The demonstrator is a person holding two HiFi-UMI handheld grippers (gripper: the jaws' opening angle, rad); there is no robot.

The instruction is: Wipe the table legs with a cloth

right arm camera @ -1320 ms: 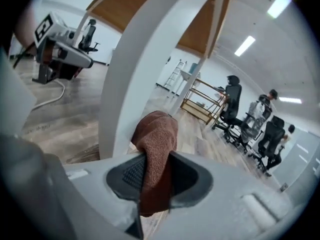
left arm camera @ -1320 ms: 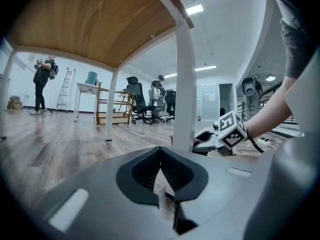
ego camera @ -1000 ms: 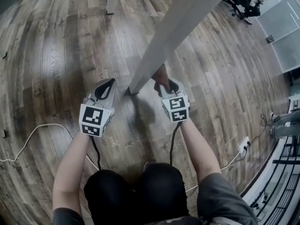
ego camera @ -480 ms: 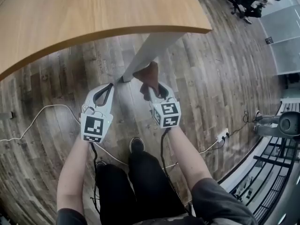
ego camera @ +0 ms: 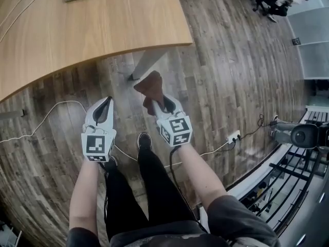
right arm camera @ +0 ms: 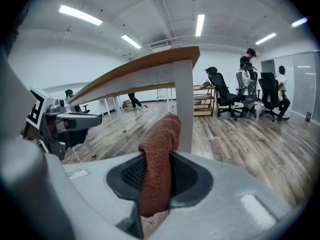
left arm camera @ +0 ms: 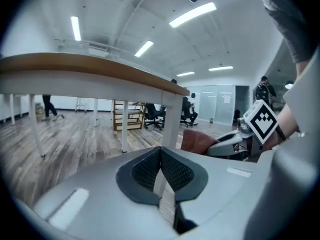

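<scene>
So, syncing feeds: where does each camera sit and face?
Head view: on the person's head, facing down at floor and table; shows arms, legs, left gripper, right gripper.
Left gripper view: rides that gripper, along its shut empty jaws toward the table leg.
Right gripper view: rides that gripper, along jaws gripping the cloth, toward that leg.
Shared: both gripper views show that leg and each other.
</scene>
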